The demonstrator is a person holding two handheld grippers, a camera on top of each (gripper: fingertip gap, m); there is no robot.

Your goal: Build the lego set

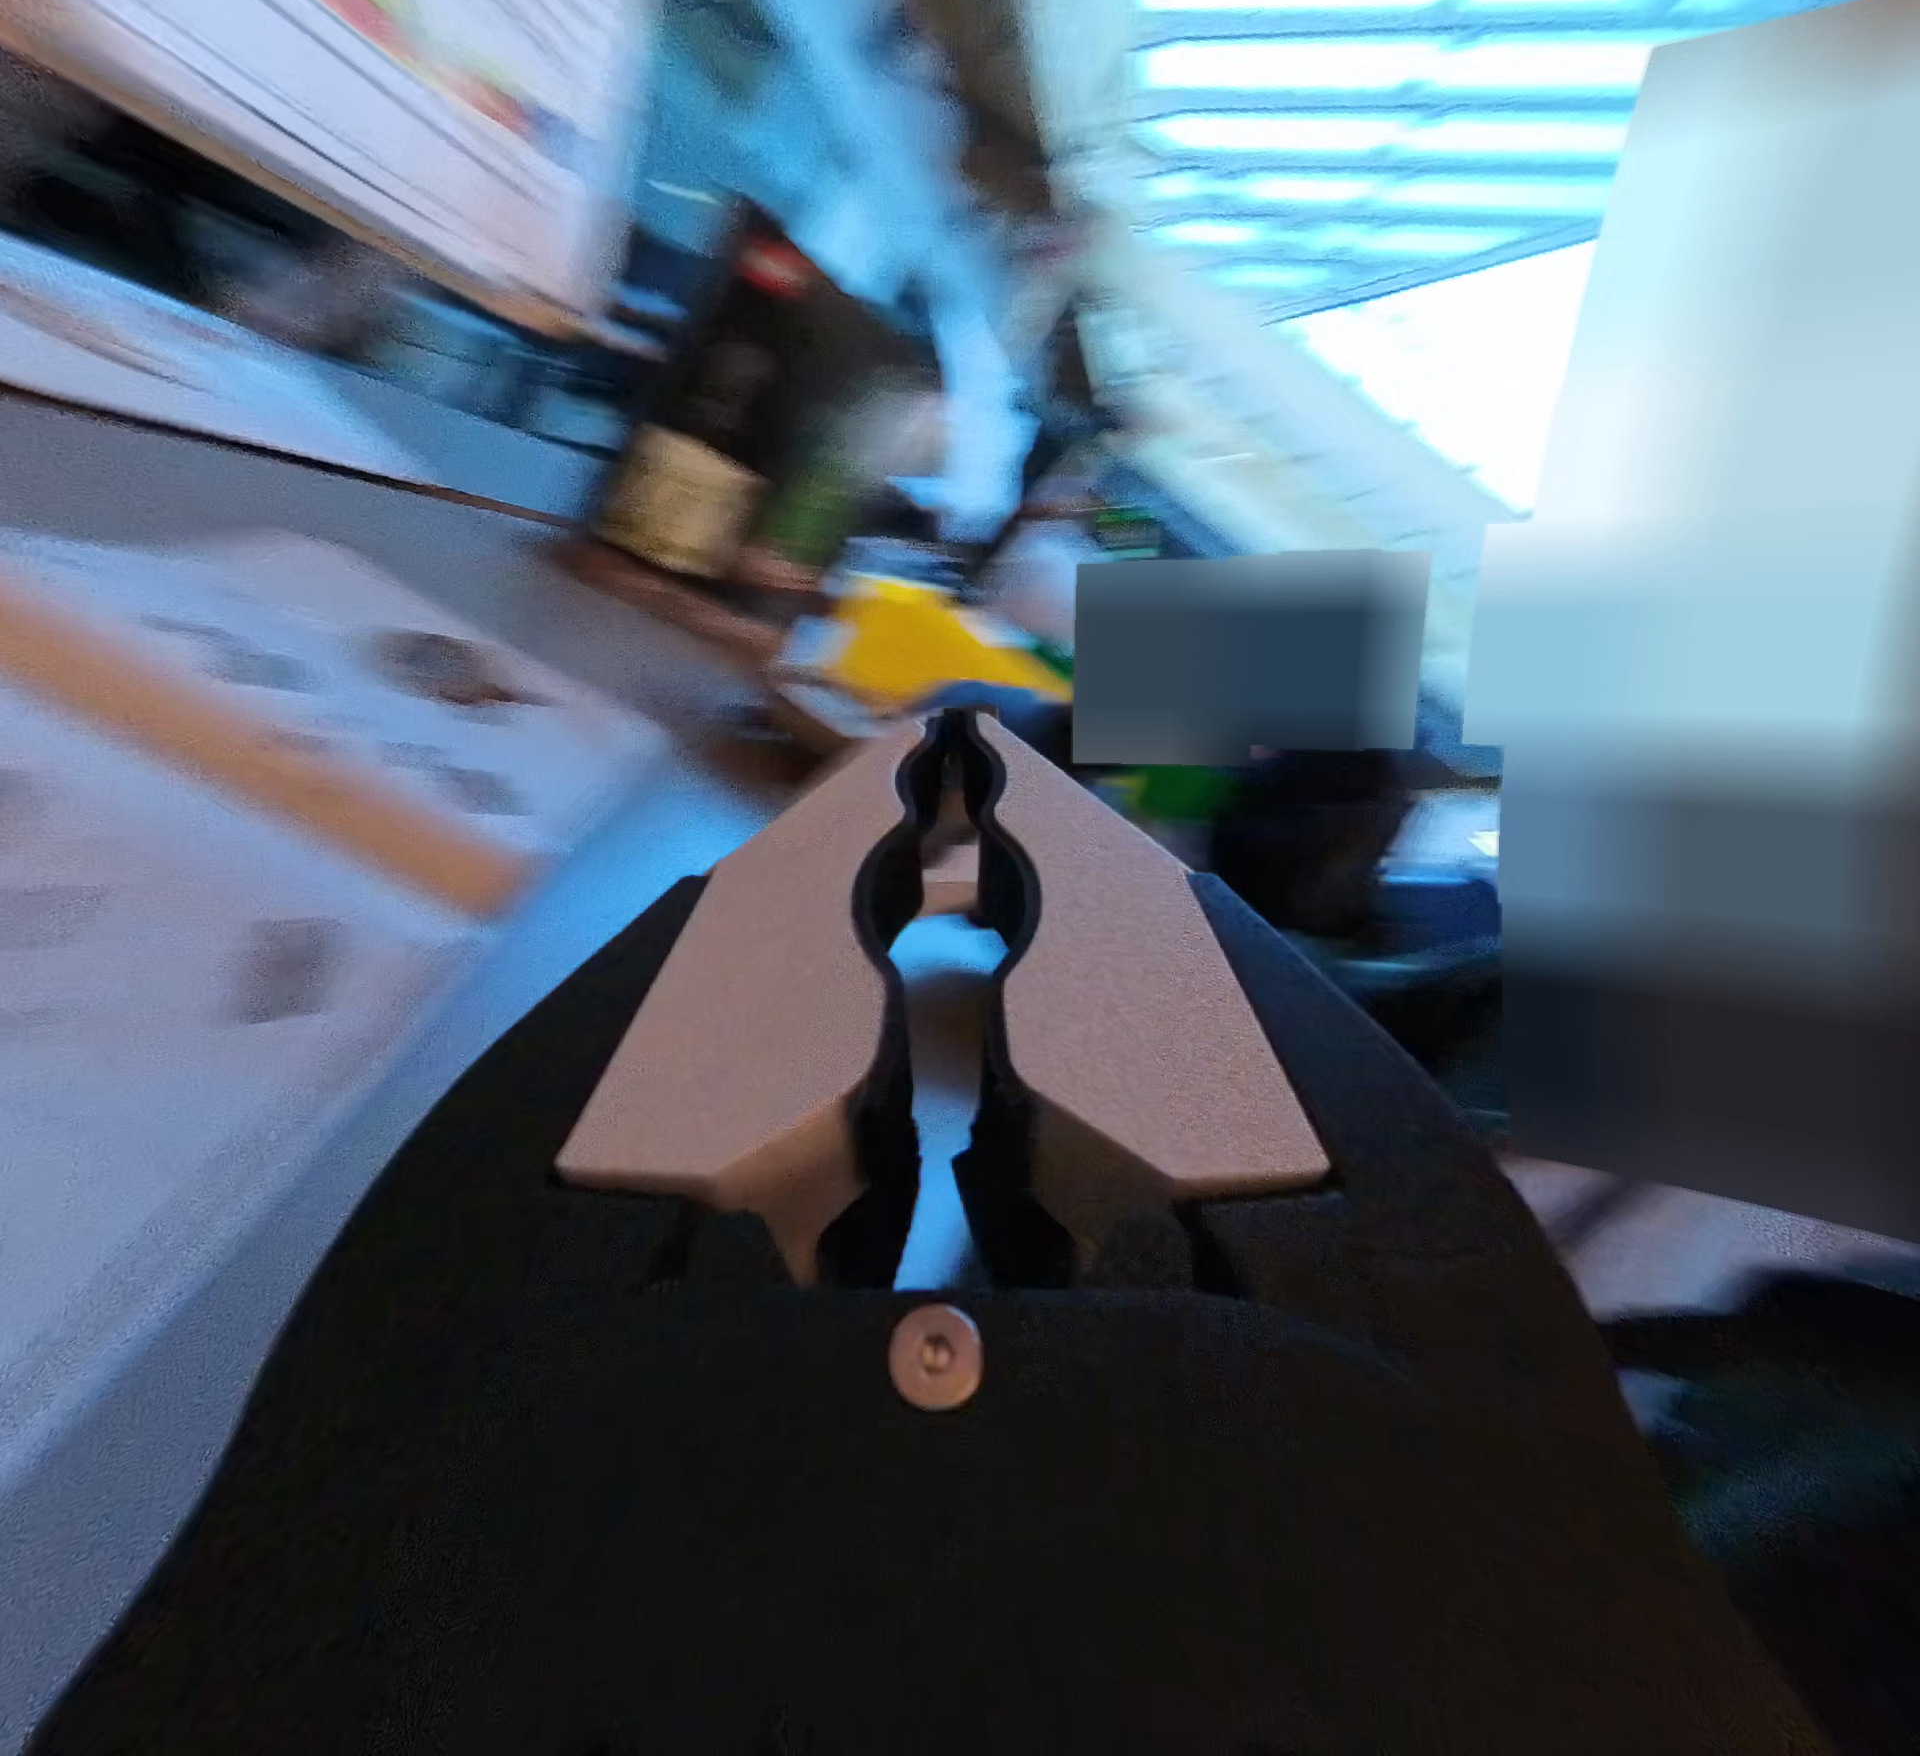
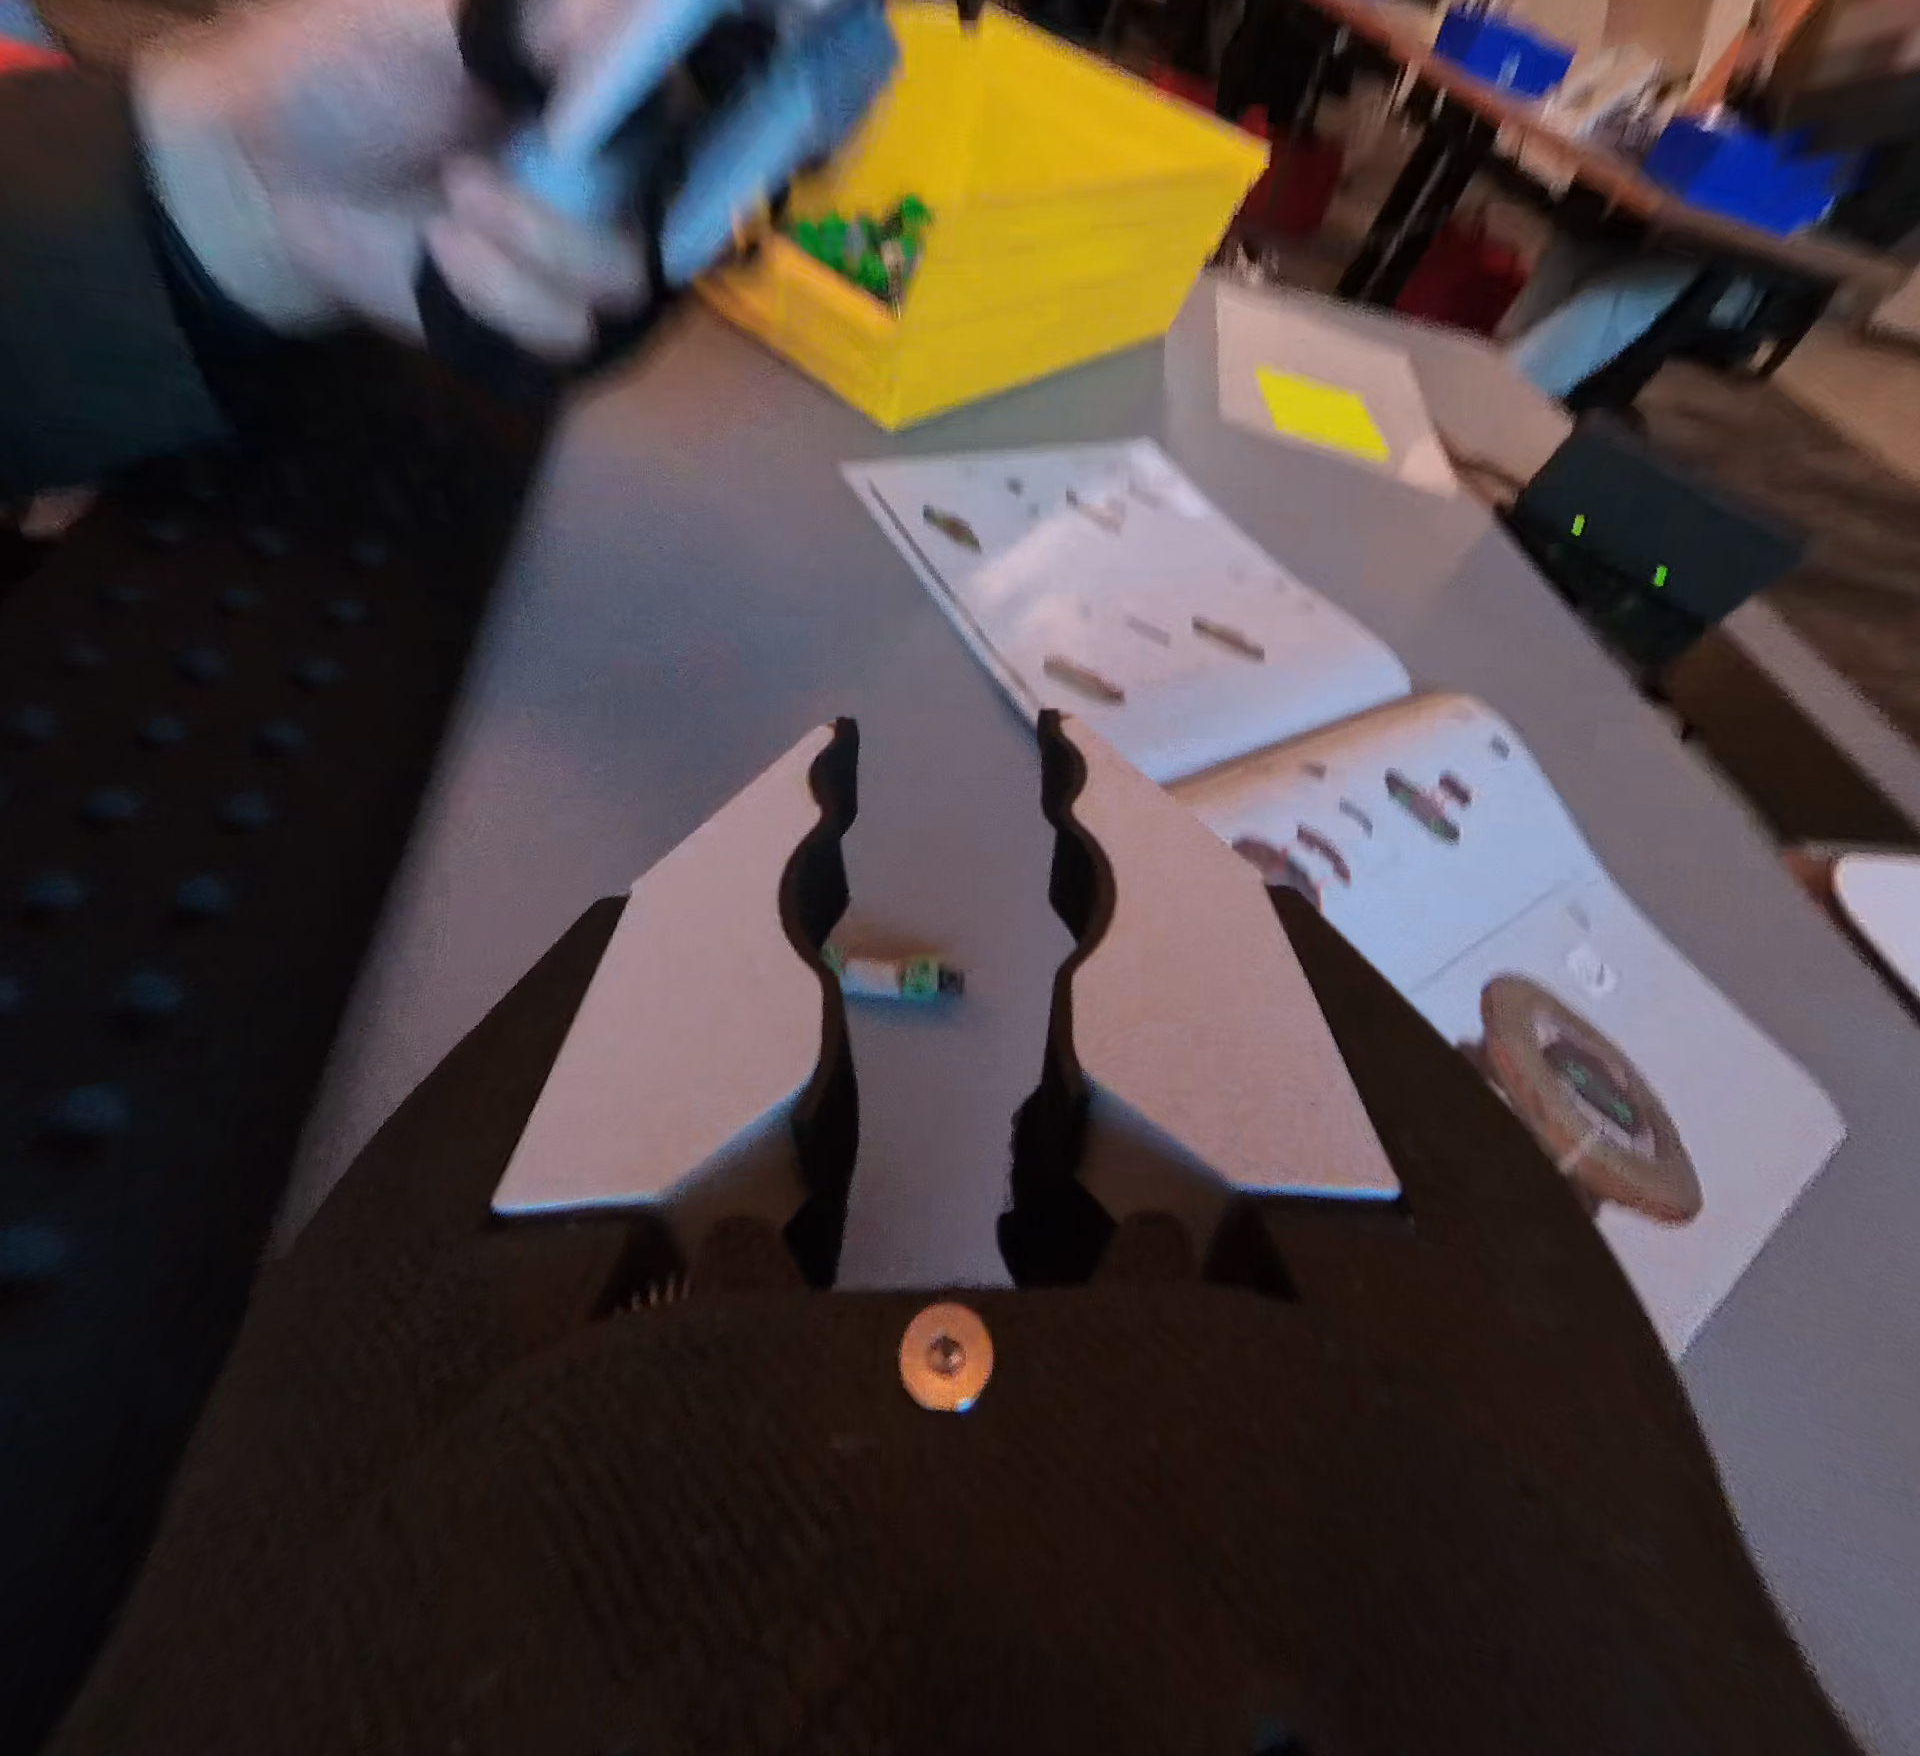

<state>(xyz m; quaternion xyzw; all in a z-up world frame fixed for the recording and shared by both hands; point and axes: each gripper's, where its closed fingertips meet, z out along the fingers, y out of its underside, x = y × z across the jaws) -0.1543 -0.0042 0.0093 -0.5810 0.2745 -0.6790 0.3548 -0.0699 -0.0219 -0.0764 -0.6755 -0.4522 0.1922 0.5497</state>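
Note:
In the right wrist view my right gripper (image 2: 948, 735) is open and empty, low over the grey table (image 2: 675, 626). A small lego assembly (image 2: 894, 974) of white, green and dark parts lies on the table between its fingers. The open instruction booklet (image 2: 1122, 605) lies to the right. A yellow bin (image 2: 1039, 231) with green pieces (image 2: 862, 241) stands at the far end. The left gripper (image 2: 665, 106) shows there as a blur beside the bin. In the heavily blurred left wrist view my left gripper (image 1: 951, 719) has its tips together, pointing toward the yellow bin (image 1: 914, 646). I see nothing clearly held.
A white box with a yellow sticker (image 2: 1320, 397) stands right of the bin. A black device with green lights (image 2: 1642, 553) sits at the table's right edge. A dark dotted mat (image 2: 156, 771) covers the left. Other tables with blue bins (image 2: 1745, 168) stand behind. Tip to tip, the grippers are about 12 centimeters apart.

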